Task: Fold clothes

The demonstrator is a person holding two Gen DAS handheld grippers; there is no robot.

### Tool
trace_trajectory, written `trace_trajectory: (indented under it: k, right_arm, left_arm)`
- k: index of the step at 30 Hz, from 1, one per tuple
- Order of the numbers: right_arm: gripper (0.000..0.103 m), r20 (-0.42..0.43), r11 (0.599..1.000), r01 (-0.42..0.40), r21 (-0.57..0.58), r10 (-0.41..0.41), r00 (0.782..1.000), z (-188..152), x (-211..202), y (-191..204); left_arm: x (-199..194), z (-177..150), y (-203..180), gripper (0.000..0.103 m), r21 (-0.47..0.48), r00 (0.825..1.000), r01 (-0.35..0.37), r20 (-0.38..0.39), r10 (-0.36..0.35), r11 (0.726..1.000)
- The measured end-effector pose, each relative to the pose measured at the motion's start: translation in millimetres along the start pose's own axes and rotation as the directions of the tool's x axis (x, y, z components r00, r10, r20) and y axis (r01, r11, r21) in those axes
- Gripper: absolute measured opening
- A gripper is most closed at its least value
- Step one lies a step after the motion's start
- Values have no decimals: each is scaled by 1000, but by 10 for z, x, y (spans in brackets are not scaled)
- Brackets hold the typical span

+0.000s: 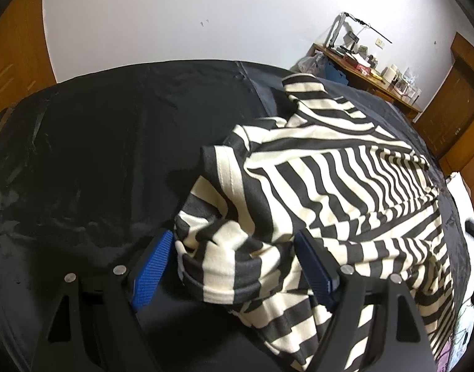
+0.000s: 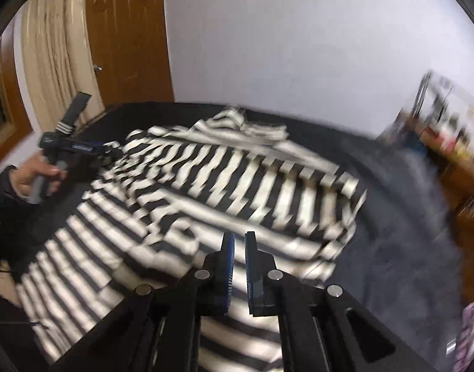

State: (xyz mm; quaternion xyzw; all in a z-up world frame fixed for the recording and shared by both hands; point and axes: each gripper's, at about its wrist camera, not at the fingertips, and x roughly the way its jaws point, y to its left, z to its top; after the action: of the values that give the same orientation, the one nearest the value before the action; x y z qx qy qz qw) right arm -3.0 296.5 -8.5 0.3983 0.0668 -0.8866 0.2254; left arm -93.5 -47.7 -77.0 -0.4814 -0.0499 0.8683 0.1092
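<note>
Black-and-cream striped knit garment [image 1: 330, 186]: lies partly folded on a black sheet-covered bed [image 1: 113, 155]. Left gripper [image 1: 234, 245]: jaws spread wide, a bunched fold of the garment between the blue pads [image 1: 153, 266]. Right gripper [image 2: 239, 241]: jaws nearly pressed together, over the stripes, gripping nothing. Cluttered wooden desk [image 1: 376, 83]: against the wall, beyond the bed.

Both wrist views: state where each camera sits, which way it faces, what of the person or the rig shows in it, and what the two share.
Left wrist view: sits on the left gripper, facing down along its wide-apart blue fingers at a bunched end of the striped garment lying between them.
Right wrist view: sits on the right gripper, jaws nearly together with nothing visible between them, facing across the garment; the person's hand holding the left gripper shows at the left.
Shared: the garment, the dark cover, the white wall.
</note>
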Motion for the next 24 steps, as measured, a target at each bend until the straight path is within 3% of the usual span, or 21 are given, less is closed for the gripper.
trace_trajectory:
  k: [7, 11, 16, 18, 19, 20, 21, 24]
  right_arm:
    - [7, -162, 990, -131, -49, 122, 979, -478, 168, 335]
    - [7, -171, 988, -133, -82, 117, 978, -658, 121, 458]
    - [8, -123, 991, -84, -104, 71, 990, -702, 53, 477]
    - [21, -98, 992, -85, -95, 76, 992, -670, 40, 476]
    - [47, -90, 991, -94, -94, 85, 992, -660, 31, 484]
    - [79, -80, 990, -104, -97, 97, 992, -658, 15, 509]
    - [85, -70, 988, -112, -106, 104, 992, -652, -1, 541]
    - [85, -54, 987, -82, -140, 75, 996, -616, 1, 635]
  left_arm:
    - [36, 10, -32, 83, 10, 1000, -8, -10, 8, 1000]
    - [27, 1, -57, 83, 14, 1000, -6, -11, 6, 1000]
    - [9, -24, -57, 83, 11, 1000, -5, -11, 5, 1000]
    - [3, -34, -56, 83, 9, 1000, -5, -11, 5, 1000]
    - [1, -40, -58, 83, 9, 1000, -5, -12, 5, 1000]
    - [0, -46, -61, 83, 10, 1000, -5, -12, 5, 1000]
    - [-1, -52, -63, 83, 10, 1000, -5, -13, 5, 1000]
    - [-6, -65, -75, 83, 9, 1000, -5, -13, 5, 1000]
